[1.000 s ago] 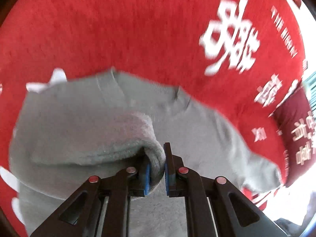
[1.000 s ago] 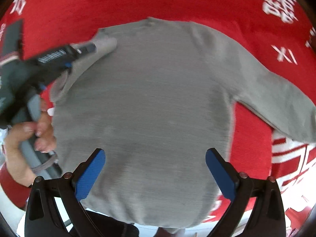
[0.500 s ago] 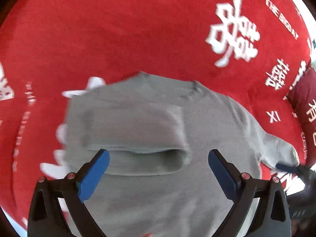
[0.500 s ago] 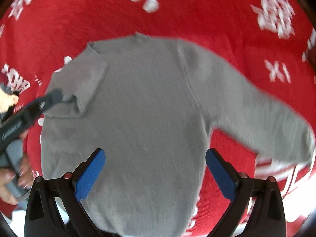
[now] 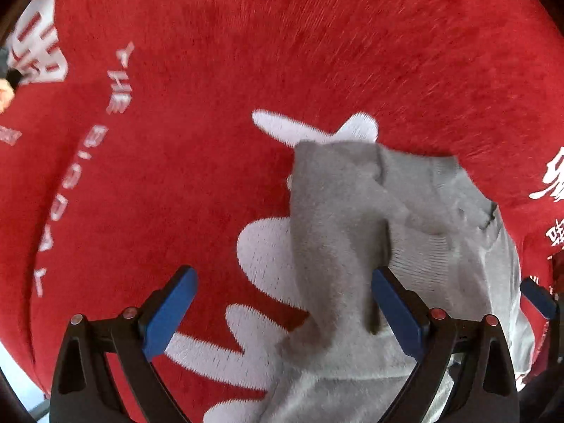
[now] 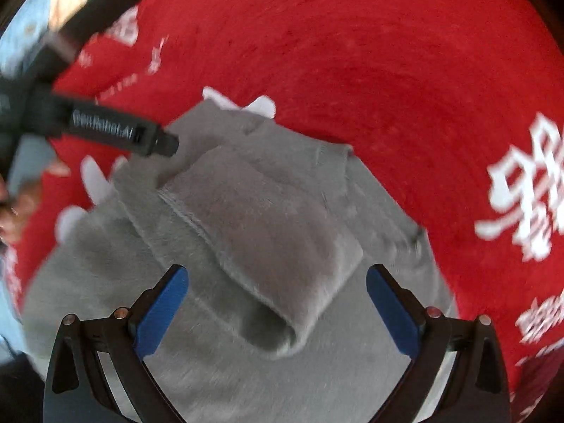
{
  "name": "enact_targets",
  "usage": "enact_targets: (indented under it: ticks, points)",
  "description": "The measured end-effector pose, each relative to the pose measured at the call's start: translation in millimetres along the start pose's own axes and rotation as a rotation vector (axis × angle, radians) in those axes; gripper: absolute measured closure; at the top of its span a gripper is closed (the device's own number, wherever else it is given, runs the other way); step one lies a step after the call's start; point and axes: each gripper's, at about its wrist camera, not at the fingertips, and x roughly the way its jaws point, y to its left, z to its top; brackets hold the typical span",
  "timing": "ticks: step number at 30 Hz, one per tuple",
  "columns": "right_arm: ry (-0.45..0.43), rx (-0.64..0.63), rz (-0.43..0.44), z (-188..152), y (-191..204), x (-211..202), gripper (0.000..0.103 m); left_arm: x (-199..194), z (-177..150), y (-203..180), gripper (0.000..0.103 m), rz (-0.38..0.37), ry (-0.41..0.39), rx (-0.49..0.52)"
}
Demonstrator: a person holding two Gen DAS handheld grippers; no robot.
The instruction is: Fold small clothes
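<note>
A small grey knitted sweater [image 6: 268, 232] lies flat on a red blanket [image 6: 370, 70] with white characters. One sleeve [image 6: 253, 246] is folded across its chest. In the left wrist view the sweater [image 5: 352, 232] lies at the lower right, its left edge between the fingers. My left gripper [image 5: 283, 312] is open and empty, above that edge. My right gripper [image 6: 276, 308] is open and empty, just above the folded sleeve's cuff. The other gripper's black finger [image 6: 120, 130] shows at the sweater's upper left in the right wrist view.
The red blanket [image 5: 211, 70] fills both views, with white printed shapes [image 5: 268, 246] beside the sweater. A blue fingertip [image 5: 537, 298] of the right gripper shows at the right edge. A hand [image 6: 21, 208] is at the left edge.
My left gripper let go of the sleeve, opened, and swung left to the sweater's edge. My right gripper stayed open and moved in low over the folded sleeve.
</note>
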Motion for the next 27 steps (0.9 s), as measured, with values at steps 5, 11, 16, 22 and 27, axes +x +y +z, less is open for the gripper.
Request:
enact_targets:
  ticks: [5,11,16,22,27]
  points:
    - [0.096,-0.079,-0.043,-0.4,4.8,32.2,0.079,7.6,2.6,3.0,0.013,-0.033,0.022,-0.017]
    - [-0.033,0.669,0.204,-55.4,-120.6,3.1,0.087,6.1,12.5,-4.1,0.016,-0.067,0.016,0.021]
    - [0.041,1.178,0.377,-156.0,-183.5,30.7,0.043,11.9,20.1,-6.7,0.016,-0.069,0.023,0.021]
    - [-0.001,1.336,0.477,-191.8,-204.6,38.5,0.04,17.6,20.0,-15.3,0.033,-0.024,0.01,0.027]
    - [0.035,1.383,0.482,-187.8,-218.2,45.5,0.095,23.0,25.1,-36.7,0.082,-0.045,-0.006,0.02]
